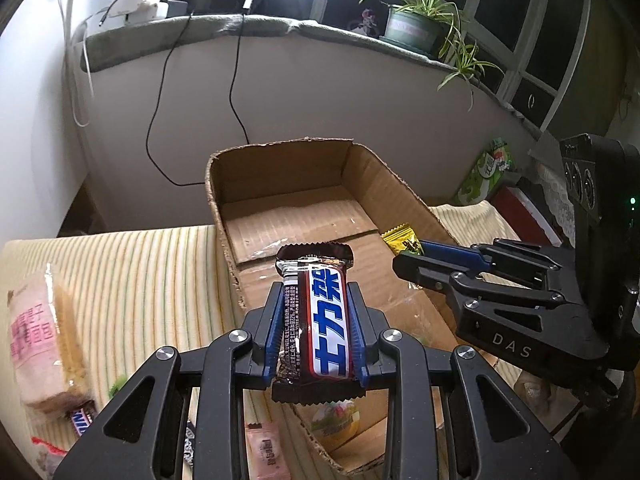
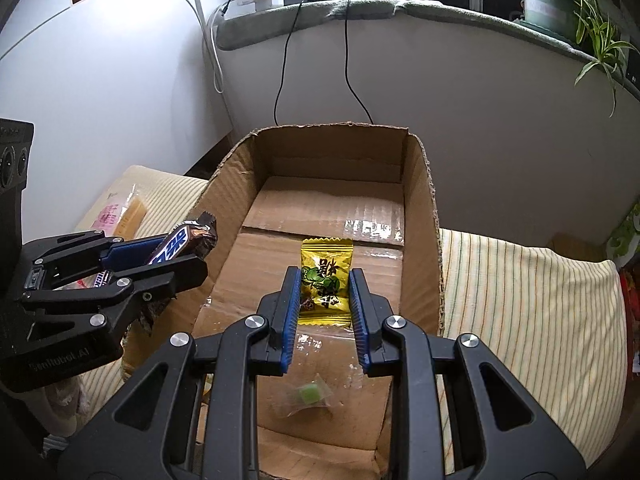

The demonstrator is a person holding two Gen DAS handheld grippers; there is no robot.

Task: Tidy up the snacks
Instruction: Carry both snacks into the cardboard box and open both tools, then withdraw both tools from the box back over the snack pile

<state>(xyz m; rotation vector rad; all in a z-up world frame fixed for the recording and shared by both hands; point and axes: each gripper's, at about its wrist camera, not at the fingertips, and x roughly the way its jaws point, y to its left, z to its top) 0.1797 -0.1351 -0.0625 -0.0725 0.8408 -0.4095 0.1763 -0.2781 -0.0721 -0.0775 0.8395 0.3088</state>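
Now gripping: left gripper [image 1: 316, 320] clamps chocolate bar [image 1: 316, 320] above cardboard box [image 1: 280, 168]; right gripper [image 2: 325, 300], at three o'clock, pinches yellow candy packet [image 2: 325, 280].

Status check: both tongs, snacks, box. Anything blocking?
Left tongs shut on chocolate bar, at box left wall. Right tongs shut on yellow packet, over box. Green candy on box floor. Nothing blocking.
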